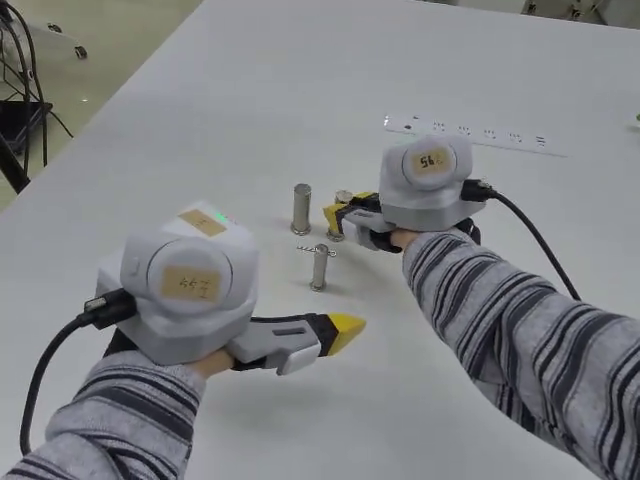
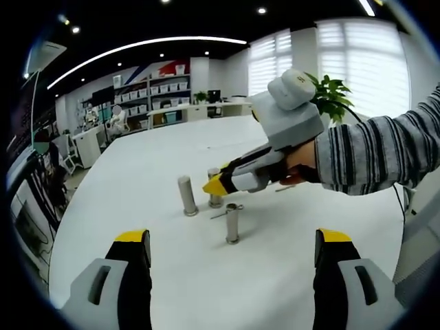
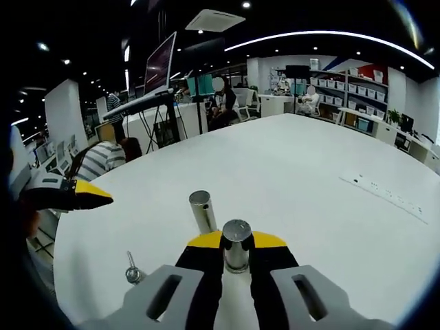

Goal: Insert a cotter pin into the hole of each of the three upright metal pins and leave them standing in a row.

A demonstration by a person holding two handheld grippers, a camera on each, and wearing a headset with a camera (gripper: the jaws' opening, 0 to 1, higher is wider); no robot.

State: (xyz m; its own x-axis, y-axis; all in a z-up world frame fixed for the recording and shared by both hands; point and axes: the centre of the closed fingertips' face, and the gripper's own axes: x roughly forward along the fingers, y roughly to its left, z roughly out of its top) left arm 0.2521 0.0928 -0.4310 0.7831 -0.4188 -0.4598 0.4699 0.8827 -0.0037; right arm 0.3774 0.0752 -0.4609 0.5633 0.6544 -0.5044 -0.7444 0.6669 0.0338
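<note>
My right tongs [image 1: 338,214] are shut on one metal pin [image 3: 236,240], pinching its sides. My left tongs [image 2: 232,239] are wide open and hold nothing. I think the pin is hard, smooth and slippery, so a firm pinch on its sides seems best. Just beside it on the table [image 1: 300,80] stand a bare pin [image 1: 301,208] and a near pin [image 1: 319,268] with a cotter pin [image 1: 318,250] through it.

Table [image 1: 200,120]: plain white. Metal pins [image 1: 301,208]: bare silver-grey. Left gripper [image 2: 232,237], right gripper [image 3: 236,242]: pale grey shells, black jaws, yellow tips (tan labels [image 1: 191,285] on top). Sleeves [image 1: 520,340]: grey, dark stripes. Power strip [image 1: 480,133]: white.
</note>
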